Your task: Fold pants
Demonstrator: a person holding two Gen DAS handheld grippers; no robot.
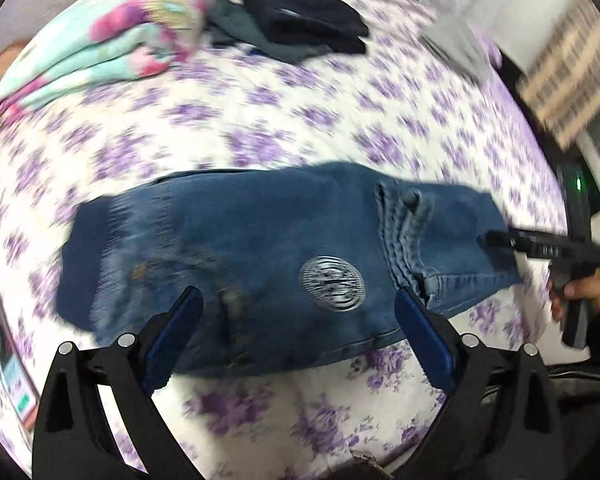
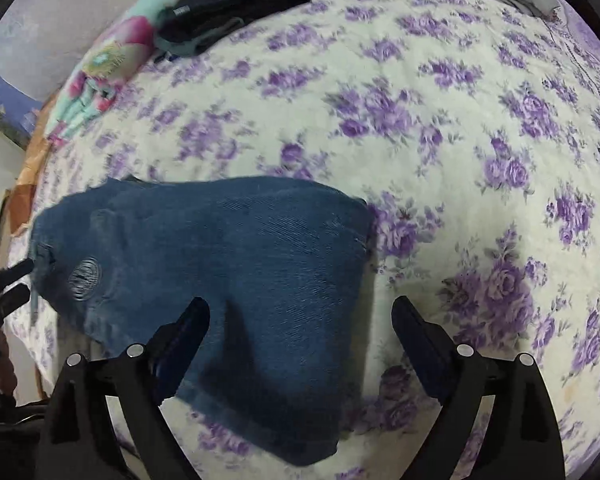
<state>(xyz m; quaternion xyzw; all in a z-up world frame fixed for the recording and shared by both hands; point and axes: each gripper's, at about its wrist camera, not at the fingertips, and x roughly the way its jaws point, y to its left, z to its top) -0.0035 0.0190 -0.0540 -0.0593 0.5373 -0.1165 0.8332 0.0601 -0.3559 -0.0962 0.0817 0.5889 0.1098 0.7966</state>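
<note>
Left wrist view looks down on a pair of blue denim pants (image 1: 260, 264), folded into a compact bundle and lying on a white bedspread (image 1: 284, 128) printed with purple flowers. A round silver patch (image 1: 333, 285) shows on the denim between the 2 blue-padded fingers of the left gripper (image 1: 298, 320), whose jaws are spread wide with nothing between them, hovering above the near edge of the bundle. At the bundle's right end the right gripper (image 1: 500, 240) reaches in from the side, held by a hand (image 1: 576, 292); its dark tips lie over the denim edge there, though motion blur hides whether they touch. Toward the far side of the bed sit a mint and pink floral blanket (image 1: 108, 36), a stack of dark folded clothes (image 1: 304, 20) just beside it, and a grey garment (image 1: 456, 52) well apart to the right. A phone (image 1: 8, 368) with a lit screen lies at the left edge. From the right wrist view, the right gripper (image 2: 300, 336) also has its 2 fingers wide apart and holds nothing; the left finger hangs over the pants (image 2: 220, 264) and the right finger over bare bedspread (image 2: 440, 128). The left gripper's dark fingertips (image 2: 12, 276) show at the left edge beside the denim.
</note>
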